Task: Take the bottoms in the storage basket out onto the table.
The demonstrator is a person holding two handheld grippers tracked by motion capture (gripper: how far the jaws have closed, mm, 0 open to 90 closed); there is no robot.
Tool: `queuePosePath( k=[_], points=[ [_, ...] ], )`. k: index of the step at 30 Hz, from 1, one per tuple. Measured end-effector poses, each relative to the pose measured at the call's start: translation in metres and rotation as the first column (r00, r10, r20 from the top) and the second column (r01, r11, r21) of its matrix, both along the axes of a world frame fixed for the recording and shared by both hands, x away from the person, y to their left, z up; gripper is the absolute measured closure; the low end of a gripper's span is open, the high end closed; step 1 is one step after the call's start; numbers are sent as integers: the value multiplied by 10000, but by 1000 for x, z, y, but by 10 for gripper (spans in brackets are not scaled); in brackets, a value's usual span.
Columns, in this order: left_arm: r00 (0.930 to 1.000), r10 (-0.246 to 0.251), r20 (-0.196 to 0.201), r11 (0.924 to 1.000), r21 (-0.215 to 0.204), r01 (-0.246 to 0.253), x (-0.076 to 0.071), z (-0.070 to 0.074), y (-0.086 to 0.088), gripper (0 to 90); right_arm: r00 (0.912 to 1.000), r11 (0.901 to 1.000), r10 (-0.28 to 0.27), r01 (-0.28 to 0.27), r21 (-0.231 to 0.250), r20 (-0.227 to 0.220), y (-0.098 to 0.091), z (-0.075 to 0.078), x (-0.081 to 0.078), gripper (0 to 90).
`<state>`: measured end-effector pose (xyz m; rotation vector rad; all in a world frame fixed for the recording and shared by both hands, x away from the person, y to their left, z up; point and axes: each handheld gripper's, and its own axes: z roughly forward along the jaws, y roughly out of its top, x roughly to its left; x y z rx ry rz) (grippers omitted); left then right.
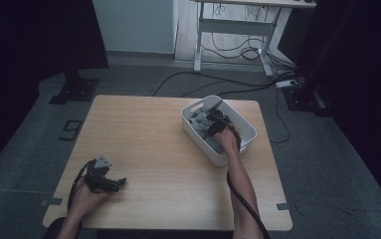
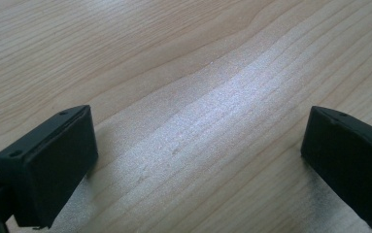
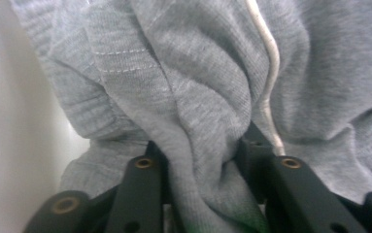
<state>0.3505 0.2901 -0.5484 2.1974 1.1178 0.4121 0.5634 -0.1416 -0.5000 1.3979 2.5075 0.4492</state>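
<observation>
- Wood grain of the tabletop [image 2: 193, 97] is seen between the wide-apart jaws of the left hand-held gripper [image 1: 109, 182], which is released, holds nothing and is rested low at the near left corner.
- Grey knitted cloth [image 3: 198, 111], a garment with a white cord, is bunched between the jaws of the right hand-held gripper [image 1: 211, 121]; a thick fold is pinched there, so this gripper is judged to be clenched on the cloth.
- Farther off, at the right rear of the tabletop, the cloth lies inside a white bin [image 1: 245, 130], with the right gripper reached down into it beside the bin's pale wall.
- For the step in hand, judged to be the lifting of the cloth out of the bin, the grip should be kept firm on the thick fold rather than on a thin edge, which could slip.
- A straight upward lift is advised, so that the cloth is not dragged against the bin's wall and the light bin is not tipped or pulled along.
- If the bin starts to rise with the cloth, it could be steadied by the free left gripper.
</observation>
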Motion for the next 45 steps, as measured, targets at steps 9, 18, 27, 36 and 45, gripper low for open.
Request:
queuePosePath(
  k=[9,18,27,36,45],
  points=[
    [10000,6,1,10000,-6,-6,0,0,0,0,9956,9947,-195,100,1026,917,-12,29,-12,748],
    [10000,7,-1,10000,-4,-7,0,0,0,0,9779,9813,-266,-140,1918,2072,-25,70,-33,750],
    [10000,7,3,10000,1,-7,0,0,0,0,9523,9699,-438,-319,2413,3019,-39,111,-56,751],
    [10000,0,7,10000,4,0,0,0,0,0,9283,9561,-747,-371,2906,3642,-50,150,-76,751],
    [10000,7,5,10000,2,-7,0,0,0,0,9090,9453,-776,-635,3201,4095,-53,187,-97,750]
  ],
)
